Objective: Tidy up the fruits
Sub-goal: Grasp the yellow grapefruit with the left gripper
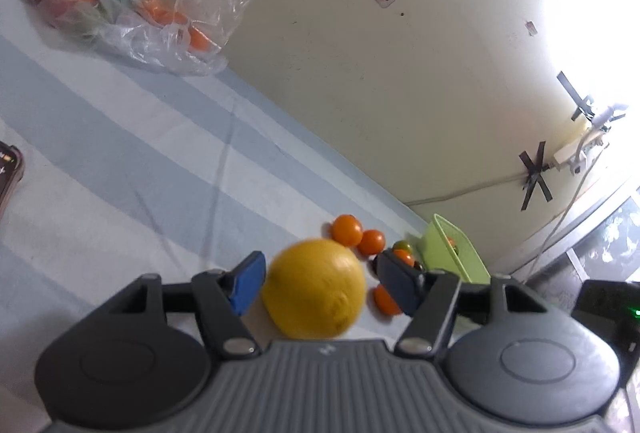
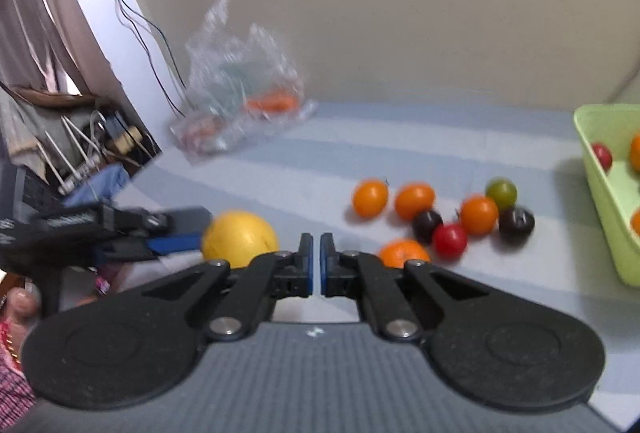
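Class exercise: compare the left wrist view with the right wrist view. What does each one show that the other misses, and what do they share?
Only the left wrist view shows the left gripper head-on, its pads standing clear on either side of the yellow fruit. Only the right wrist view shows the right gripper shut on nothing, a red fruit, two dark fruits and a hanging curtain. Both show the yellow fruit, loose orange fruits, the green basket and the plastic bag.

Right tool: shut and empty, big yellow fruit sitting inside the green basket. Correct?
Not quite. The right tool is shut and empty, but the yellow fruit lies on the striped cloth between the left tool's pads, far from the green basket, as the right wrist view shows.
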`<state>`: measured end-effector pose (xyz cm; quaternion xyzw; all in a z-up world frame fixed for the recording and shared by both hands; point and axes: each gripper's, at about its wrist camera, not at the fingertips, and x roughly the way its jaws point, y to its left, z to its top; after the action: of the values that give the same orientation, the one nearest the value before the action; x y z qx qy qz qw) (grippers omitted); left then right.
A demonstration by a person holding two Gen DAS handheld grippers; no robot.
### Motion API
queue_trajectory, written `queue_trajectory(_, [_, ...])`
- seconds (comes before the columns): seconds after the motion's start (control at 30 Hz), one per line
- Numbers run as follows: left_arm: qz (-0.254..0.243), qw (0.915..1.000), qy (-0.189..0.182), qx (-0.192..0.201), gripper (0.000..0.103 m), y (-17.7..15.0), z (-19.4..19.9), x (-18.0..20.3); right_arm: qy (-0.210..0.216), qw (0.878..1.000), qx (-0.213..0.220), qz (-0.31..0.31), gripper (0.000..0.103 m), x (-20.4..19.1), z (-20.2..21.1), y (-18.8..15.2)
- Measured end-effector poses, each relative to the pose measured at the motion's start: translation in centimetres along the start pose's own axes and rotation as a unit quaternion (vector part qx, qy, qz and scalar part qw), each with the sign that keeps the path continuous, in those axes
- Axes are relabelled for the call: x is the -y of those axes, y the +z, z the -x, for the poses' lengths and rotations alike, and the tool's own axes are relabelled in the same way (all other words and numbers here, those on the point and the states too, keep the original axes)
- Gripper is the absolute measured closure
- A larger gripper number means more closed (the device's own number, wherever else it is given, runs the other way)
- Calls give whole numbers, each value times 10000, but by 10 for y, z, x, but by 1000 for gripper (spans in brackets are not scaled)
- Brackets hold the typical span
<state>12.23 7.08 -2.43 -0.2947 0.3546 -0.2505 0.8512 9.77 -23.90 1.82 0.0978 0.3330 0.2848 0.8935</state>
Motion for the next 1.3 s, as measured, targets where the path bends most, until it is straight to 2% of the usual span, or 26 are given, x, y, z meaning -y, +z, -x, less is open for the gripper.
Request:
queue_trajectory(0.1, [-21,10000,69,-52,41,1,-5,-2,76,9996,41,258,89,-14,-5,6])
queue_trajectory(0.17, [47,9999,22,-88,42,1,-6,-5,133,9993,-7,360,78,-21,-16,7])
queue_trajectory(0.33, [23,9999,-119,-58,41,-1,-2,-4,275,9992,-256,150,77,-20,-44,2])
queue_trajectory(0.53, [-242,9997,-5,3,41,-10,4,3,818,9951,-472,-301,76,-7,-39,-1])
queue_trajectory(0.63, [-378,9993,11,19,41,-17,12,8,918,9937,-526,-369,76,-10,-31,-9])
queue_trajectory(0.83, [-805,9966,183,8,40,-47,37,21,964,9935,-612,13,76,-32,-10,-39])
queue_trajectory(0.97, [-891,9953,374,-42,40,-64,46,21,887,9930,-645,439,76,-52,-8,-56])
queue_trajectory(1.1, [-842,9958,341,-73,41,-68,50,18,711,9919,-618,849,74,-63,-8,-64])
queue_trajectory(1.2, [-901,9954,316,-88,41,-69,50,21,532,9900,-640,1139,67,-69,-10,-67])
queue_trajectory(1.3, [-981,9947,277,-120,39,-72,49,26,460,9866,-625,1433,54,-73,-9,-69])
